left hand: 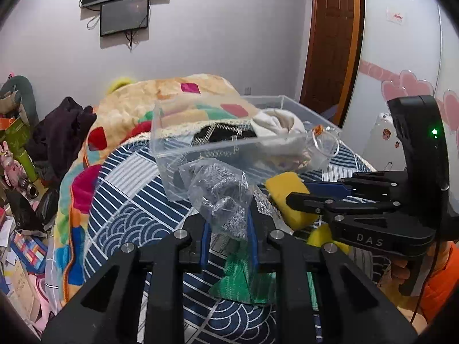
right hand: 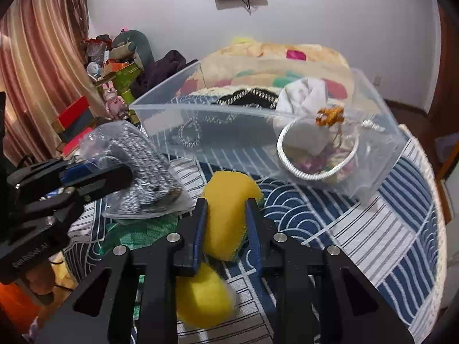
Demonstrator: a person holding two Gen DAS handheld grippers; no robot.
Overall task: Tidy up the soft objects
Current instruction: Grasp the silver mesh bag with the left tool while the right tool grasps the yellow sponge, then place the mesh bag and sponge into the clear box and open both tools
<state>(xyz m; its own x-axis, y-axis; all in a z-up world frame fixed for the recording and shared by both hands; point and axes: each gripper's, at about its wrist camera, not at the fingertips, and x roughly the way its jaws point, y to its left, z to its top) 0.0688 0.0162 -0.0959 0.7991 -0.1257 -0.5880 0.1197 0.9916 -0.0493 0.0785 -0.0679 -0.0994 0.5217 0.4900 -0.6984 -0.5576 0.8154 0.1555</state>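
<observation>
left gripper (left hand: 228,226): jaws closed on the bagged grey knit (left hand: 221,197), held up off the round rug-topped table (right hand: 373,229), near its middle; grip sits low on the plastic, so the load may swing; move slowly
green knit (left hand: 241,275): lies flat on the table under the left jaws; not gripped
right gripper (right hand: 225,226): jaws clamped on the yellow sponge (right hand: 226,215), squashing it; a second yellow piece (right hand: 200,298) sits below, link between them unclear
clear bin (right hand: 160,120): on the table's far side, tilted; holds a black chained item (right hand: 246,97) and white cloth (right hand: 304,94)
bagged bangle (right hand: 315,154): leans on the bin's front right wall
next, my read: lift each load over the near rim before opening; sponge should spring back, so drop it deep
</observation>
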